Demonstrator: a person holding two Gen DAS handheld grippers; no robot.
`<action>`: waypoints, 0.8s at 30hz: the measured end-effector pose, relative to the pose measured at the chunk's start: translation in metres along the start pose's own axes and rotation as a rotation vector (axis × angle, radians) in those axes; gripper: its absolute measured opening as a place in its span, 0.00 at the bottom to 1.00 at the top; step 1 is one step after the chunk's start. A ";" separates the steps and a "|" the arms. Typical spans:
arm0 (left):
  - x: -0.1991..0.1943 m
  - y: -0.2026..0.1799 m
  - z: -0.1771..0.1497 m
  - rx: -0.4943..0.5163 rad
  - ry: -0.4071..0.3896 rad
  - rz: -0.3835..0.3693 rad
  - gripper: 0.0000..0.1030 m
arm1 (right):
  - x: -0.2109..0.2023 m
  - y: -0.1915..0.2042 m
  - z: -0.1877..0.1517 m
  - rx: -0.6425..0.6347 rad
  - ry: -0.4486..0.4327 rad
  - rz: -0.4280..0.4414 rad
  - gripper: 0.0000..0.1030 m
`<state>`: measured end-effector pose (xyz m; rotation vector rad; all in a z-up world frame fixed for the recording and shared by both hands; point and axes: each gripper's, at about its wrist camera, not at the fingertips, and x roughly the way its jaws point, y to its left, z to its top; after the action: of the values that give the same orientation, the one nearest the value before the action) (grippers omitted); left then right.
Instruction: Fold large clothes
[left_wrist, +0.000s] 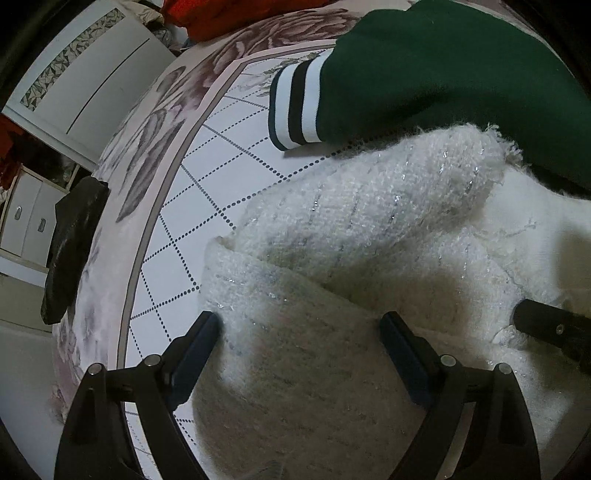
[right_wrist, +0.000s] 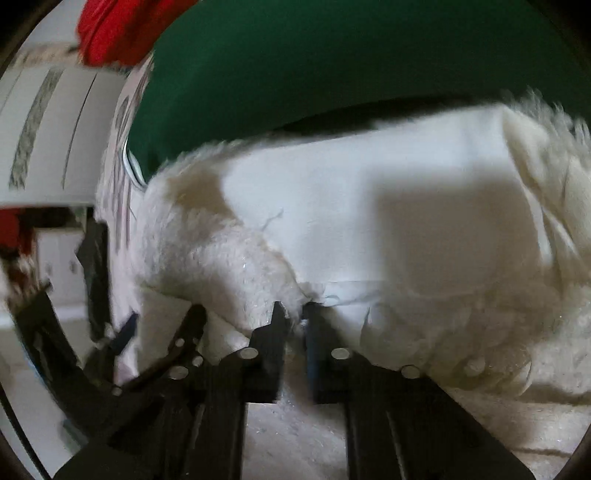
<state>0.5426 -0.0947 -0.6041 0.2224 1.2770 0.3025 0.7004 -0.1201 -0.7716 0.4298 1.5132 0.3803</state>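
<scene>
Garments on bedspread (left_wrist: 207, 155): one fuzzy white sweater (left_wrist: 369, 229), one green jacket (left_wrist: 443, 74).
Left gripper (left_wrist: 299, 332) spread wide, sweater between its fingers; right gripper (right_wrist: 295, 314) pinches the sweater's edge.

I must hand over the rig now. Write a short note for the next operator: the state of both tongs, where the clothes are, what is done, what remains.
Left tongs: open, hanging over the fuzzy white knit garment with silver threads, gripping nothing.
Right tongs: shut on an edge of the fuzzy white knit garment, near its smooth lining.
Clothes: the white garment lies on the floral bedsheet with a dotted grid, one sleeve laid across. The dark green jacket with striped cuffs lies behind it, partly under the white one.
Done: one sleeve seems folded inward.
Left: finish the white garment, then the green jacket.
</scene>
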 end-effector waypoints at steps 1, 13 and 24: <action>-0.004 0.002 0.001 -0.001 -0.008 -0.004 0.88 | -0.005 0.002 -0.002 -0.003 -0.024 -0.016 0.07; -0.011 0.005 0.007 0.023 -0.016 -0.020 0.88 | -0.014 0.003 0.021 0.024 -0.012 -0.117 0.11; -0.029 -0.027 -0.002 0.021 -0.042 -0.022 0.88 | -0.083 -0.053 0.013 0.159 -0.041 -0.176 0.47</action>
<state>0.5356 -0.1297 -0.5877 0.2317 1.2406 0.2647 0.7104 -0.2076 -0.7257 0.4222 1.5338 0.1129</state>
